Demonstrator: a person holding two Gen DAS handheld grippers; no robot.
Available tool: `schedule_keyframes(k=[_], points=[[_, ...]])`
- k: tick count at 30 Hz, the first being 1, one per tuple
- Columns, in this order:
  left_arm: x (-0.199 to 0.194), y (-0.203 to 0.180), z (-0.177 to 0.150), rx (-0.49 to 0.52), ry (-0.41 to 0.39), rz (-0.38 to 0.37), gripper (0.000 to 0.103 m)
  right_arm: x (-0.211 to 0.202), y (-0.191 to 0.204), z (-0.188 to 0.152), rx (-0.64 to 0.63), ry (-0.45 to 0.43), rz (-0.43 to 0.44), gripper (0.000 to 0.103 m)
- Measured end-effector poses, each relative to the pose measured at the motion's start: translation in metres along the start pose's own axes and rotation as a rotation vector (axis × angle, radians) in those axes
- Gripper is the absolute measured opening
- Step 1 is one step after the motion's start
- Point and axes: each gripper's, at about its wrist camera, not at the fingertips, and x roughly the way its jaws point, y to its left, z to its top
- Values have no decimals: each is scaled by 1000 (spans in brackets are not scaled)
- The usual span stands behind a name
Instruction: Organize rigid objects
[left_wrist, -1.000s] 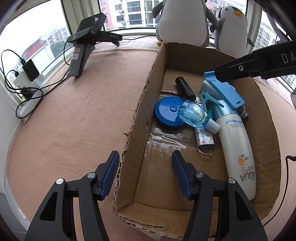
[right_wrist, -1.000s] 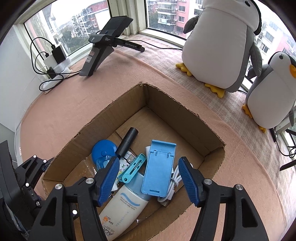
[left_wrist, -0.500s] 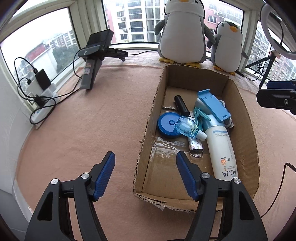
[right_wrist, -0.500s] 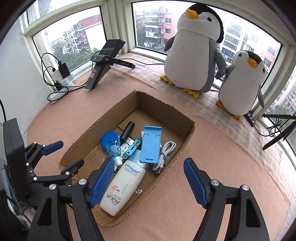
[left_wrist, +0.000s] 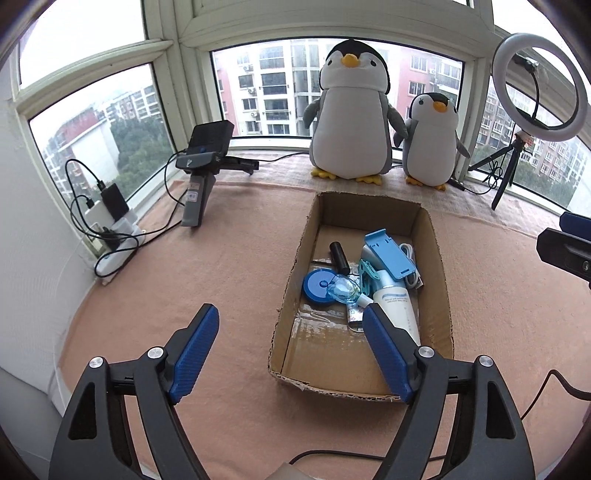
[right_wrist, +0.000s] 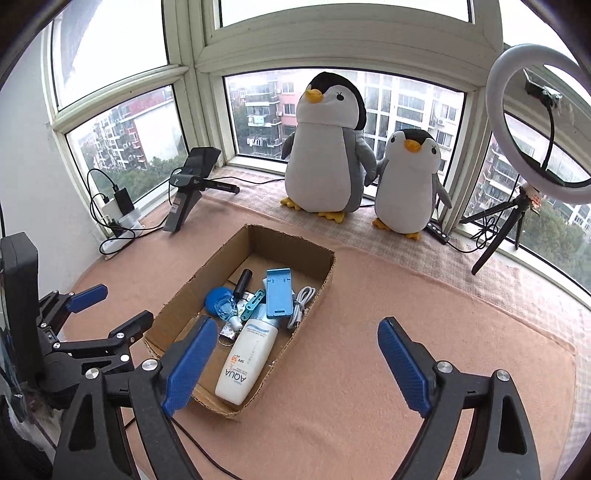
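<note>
Left wrist view: the left hand-held gripper (left_wrist: 291, 350) is wide open, holding nothing, and one finger (left_wrist: 388, 354) hides part of the white bottle (left_wrist: 400, 310) in the cardboard box (left_wrist: 439, 280). Right wrist view: the right hand-held gripper (right_wrist: 295, 365) is open too, empty, and small things beside the blue stand (right_wrist: 279, 293) are hard to make out.

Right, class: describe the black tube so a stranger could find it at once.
Find the cardboard box in front of the penguins. Toward its far end a short black tube lies beside the round blue lid. It is the only black item inside.
</note>
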Motion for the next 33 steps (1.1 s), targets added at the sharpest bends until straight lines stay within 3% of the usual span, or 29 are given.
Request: schedule_keyframes(k=[14, 33], points=[[-42, -10, -1, 13, -77, 0, 81, -48, -3, -38, 126, -144, -99, 90], [-50, -14, -3, 11, -89, -12, 81, -52, -7, -46, 120, -138, -122, 90]])
